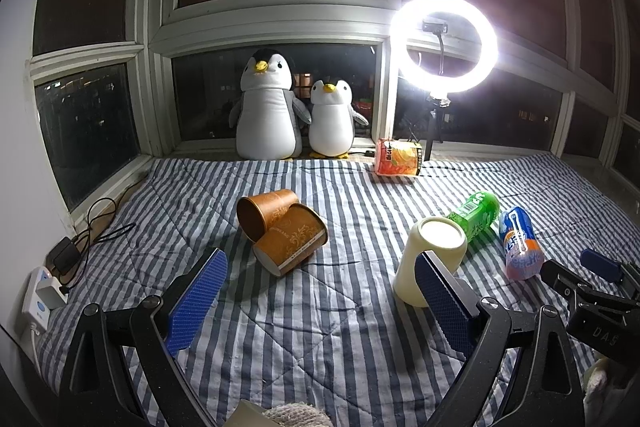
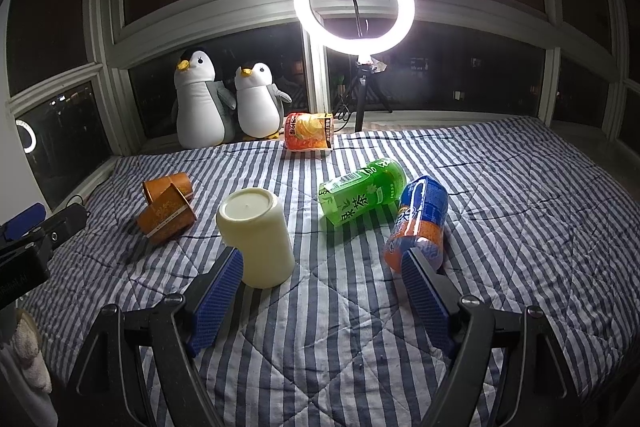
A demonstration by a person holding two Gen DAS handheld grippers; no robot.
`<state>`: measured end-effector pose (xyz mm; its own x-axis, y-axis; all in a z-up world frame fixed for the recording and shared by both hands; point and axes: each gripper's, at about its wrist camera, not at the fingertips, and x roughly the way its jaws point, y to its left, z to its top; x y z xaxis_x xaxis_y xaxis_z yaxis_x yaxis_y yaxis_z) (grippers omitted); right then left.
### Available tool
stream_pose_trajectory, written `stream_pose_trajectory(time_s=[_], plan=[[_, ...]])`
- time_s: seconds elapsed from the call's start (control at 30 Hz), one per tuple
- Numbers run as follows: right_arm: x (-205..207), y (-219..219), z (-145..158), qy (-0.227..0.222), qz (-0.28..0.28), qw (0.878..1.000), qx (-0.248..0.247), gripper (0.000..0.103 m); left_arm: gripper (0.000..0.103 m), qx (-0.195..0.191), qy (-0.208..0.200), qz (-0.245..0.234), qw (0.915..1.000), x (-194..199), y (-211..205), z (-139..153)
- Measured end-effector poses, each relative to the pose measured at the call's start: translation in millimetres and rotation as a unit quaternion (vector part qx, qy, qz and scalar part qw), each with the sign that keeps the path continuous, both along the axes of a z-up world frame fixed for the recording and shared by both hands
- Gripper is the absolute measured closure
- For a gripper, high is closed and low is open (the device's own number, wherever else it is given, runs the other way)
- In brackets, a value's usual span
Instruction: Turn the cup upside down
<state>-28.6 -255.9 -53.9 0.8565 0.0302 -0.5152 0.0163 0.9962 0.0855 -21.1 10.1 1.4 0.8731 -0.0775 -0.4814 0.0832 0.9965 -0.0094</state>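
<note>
Cream cup (image 1: 431,261) stands bottom-up on the striped quilt (image 1: 320,327), flat base facing up, mouth down on the fabric. In the left wrist view it sits right of centre, just behind the right finger's blue pad; in the right wrist view the same cup (image 2: 256,237) is left of centre, just behind the left pad.

Left gripper (image 1: 316,293): jaws spread wide, nothing between them, only quilt. Right gripper (image 2: 322,291): jaws also spread wide, holding nothing (the cup is beside its left finger, whether touching I cannot tell).

Two orange paper cups (image 1: 282,229) lie on their sides, left of the cream cup, touching each other. Green tea bottle (image 2: 362,197) lies on its side right of the cream cup, with the blue and orange bottle (image 2: 418,223) lying just beside it, further right. Orange drink carton (image 2: 310,131) rests at the far edge of the quilt.

Far side: two plush penguins (image 1: 292,111) stand on the window ledge side by side, larger one left. Lit ring light (image 1: 444,43) on a small tripod stands to their right. Power strip and cables (image 1: 52,275) at the near left edge.
</note>
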Motion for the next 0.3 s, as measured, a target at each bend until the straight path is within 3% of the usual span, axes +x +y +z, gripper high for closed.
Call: stream_pose_trajectory(time_s=[0.3], plan=[[0.9,0.4,-1.1,0.002,0.001,1.000,-0.001,0.025,0.003,-0.002,0.001,0.000,1.0000,1.4,0.1,-1.8]])
